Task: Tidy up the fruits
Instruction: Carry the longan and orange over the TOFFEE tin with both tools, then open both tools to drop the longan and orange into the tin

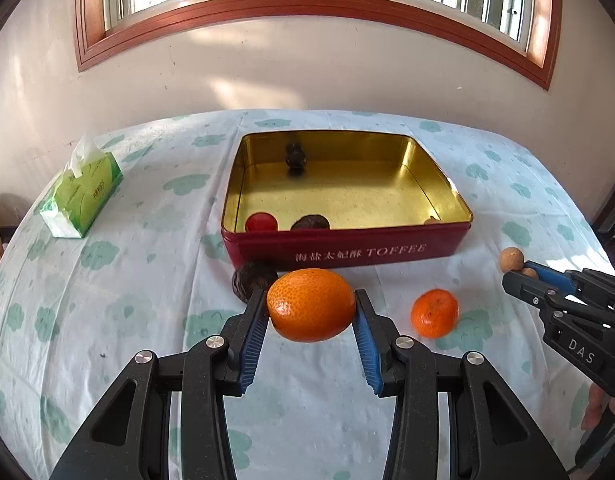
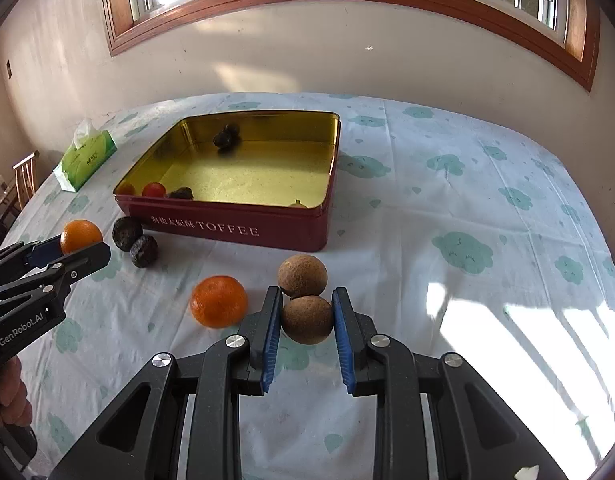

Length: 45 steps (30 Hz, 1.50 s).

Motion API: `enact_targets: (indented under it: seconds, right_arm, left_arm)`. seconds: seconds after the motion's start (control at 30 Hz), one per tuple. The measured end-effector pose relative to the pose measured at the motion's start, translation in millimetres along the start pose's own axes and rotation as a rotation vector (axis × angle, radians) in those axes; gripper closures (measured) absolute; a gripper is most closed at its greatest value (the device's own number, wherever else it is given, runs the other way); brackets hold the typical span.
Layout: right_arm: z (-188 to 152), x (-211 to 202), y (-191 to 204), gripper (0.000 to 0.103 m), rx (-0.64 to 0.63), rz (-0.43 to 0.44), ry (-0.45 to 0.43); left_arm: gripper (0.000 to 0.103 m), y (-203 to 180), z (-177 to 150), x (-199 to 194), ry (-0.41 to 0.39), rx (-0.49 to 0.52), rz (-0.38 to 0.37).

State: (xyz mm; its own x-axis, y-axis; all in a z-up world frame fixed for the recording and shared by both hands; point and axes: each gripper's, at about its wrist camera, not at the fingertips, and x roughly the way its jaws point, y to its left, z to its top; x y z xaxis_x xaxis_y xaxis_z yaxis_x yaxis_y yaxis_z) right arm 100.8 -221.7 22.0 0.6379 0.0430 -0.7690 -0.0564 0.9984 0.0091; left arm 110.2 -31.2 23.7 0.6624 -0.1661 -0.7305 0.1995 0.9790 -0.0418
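L wrist: left gripper (image 1: 310, 312) fingers clamped on orange (image 1: 310, 305), held just short of toffee tin (image 1: 347, 254). R wrist: right gripper (image 2: 306, 320) fingers clamped on brown fruit (image 2: 307, 319) nr worktop (image 2: 487, 208). Step: carry. Next prob: lift both over tin rim, release.

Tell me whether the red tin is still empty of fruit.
No: the red tin already holds a red fruit and dark wrinkled fruits on its gold floor.
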Motion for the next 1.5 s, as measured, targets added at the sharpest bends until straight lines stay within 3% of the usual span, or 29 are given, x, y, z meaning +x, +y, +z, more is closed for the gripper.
enact_targets:
  seconds: [0.37, 0.53, 0.97, 1.5]
  right_arm:
    - [54.3, 18.1, 8.9, 0.079, -0.031, 0.023, -0.027]
    - [72.2, 39.0, 12.5, 0.079, -0.035, 0.034, -0.004]
    - [77.3, 76.2, 15.7, 0.079, -0.058, 0.034, 0.048]
    - [83.7, 86.1, 1.9, 0.079, -0.061, 0.047, 0.049]
  left_arm:
    - [0.06, 35.8, 58.0, 14.2, -0.033, -0.018, 0.044]
    - [0.06, 42.1, 74.1, 32.5, -0.003, -0.033, 0.03]
    - [0.06, 47.2, 87.9, 72.5, 0.05, 0.015, 0.023]
    - [0.06, 38.7, 82.3, 97.0, 0.089, 0.08, -0.017]
